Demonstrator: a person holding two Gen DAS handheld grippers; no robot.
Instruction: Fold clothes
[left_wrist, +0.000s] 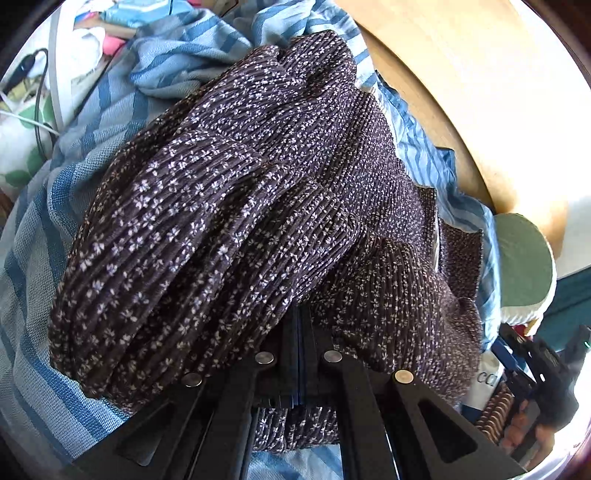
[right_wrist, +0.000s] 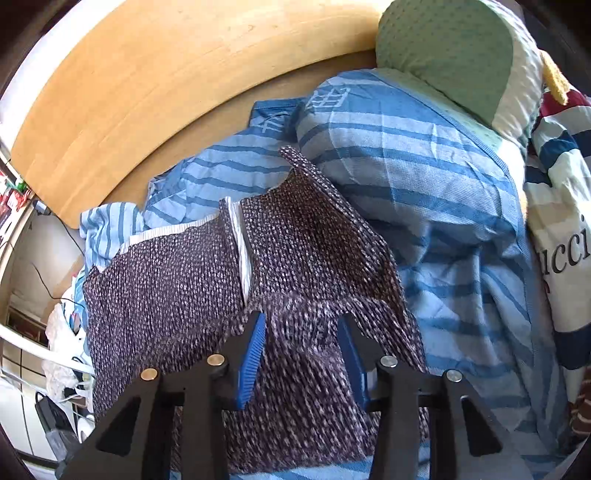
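Observation:
A dark purple pleated garment with small white flowers (left_wrist: 236, 206) lies bunched on a blue striped blanket (left_wrist: 33, 295). My left gripper (left_wrist: 299, 325) is shut on a fold of it, and the cloth drapes over the fingers. In the right wrist view the same garment (right_wrist: 207, 280) lies flatter, with a white inner hem showing. My right gripper (right_wrist: 301, 328) is open just above the cloth, its blue pads (right_wrist: 255, 343) apart with nothing between them. The right gripper also shows at the left wrist view's lower right edge (left_wrist: 532, 373).
A curved wooden headboard (right_wrist: 147, 85) runs behind the bed. A green and white pillow (right_wrist: 458, 55) sits at the far right, beside a striped printed cloth (right_wrist: 565, 229). Cables and clutter (left_wrist: 33, 99) lie off the bed's left side.

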